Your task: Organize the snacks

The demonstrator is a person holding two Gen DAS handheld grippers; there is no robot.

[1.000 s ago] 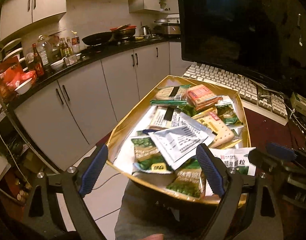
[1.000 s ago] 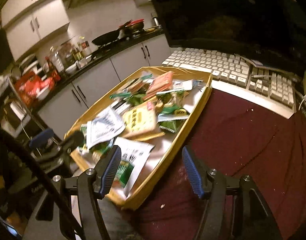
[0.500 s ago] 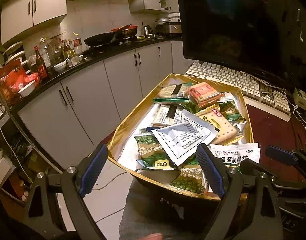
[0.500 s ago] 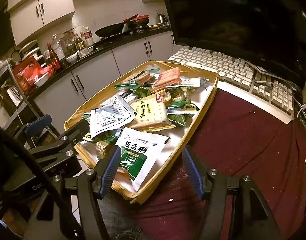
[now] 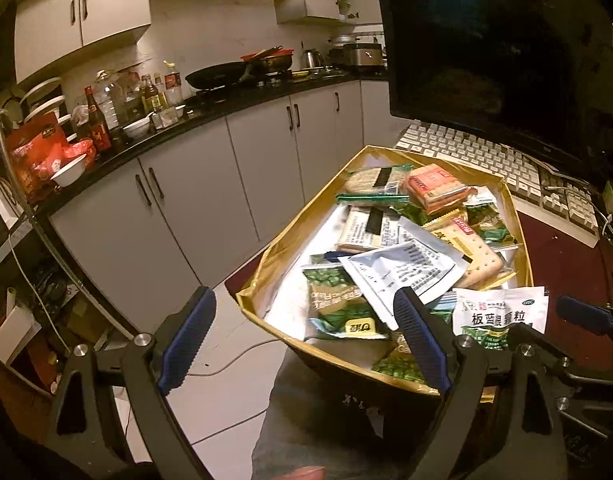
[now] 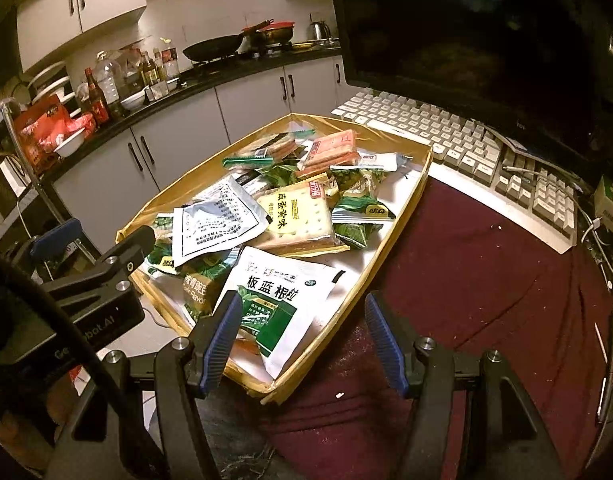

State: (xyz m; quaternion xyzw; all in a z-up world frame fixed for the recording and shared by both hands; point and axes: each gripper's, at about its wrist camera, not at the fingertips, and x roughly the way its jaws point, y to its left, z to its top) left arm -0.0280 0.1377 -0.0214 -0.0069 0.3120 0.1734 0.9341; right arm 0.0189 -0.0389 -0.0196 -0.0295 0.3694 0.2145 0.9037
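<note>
A gold cardboard box [image 5: 302, 220] [image 6: 218, 176] on the maroon-covered desk holds several loose snack packs. Among them are a white sachet with a green label [image 6: 282, 300] [image 5: 498, 320], a yellow cracker pack [image 6: 294, 216], a grey-white printed sachet [image 5: 402, 272] and an orange-red cracker pack [image 5: 434, 188]. Green pea packs [image 5: 338, 304] lie in it too. My left gripper [image 5: 304, 340] hovers open before the box's near left corner and holds nothing. My right gripper [image 6: 304, 338] is open above the near right corner, over the green-labelled sachet without touching it.
A white keyboard [image 6: 446, 140] and a dark monitor [image 6: 466, 20] stand behind the box. Maroon cloth [image 6: 486, 272] covers the desk to the right. Grey cabinets and a counter with bottles and a black pan [image 5: 214, 76] run along the left. A person's leg [image 5: 306, 420] is below.
The right gripper has swung slightly toward the box, so the box and the green-labelled sachet now sit closer between its fingers in view. The left gripper has barely moved. Both stay open.
</note>
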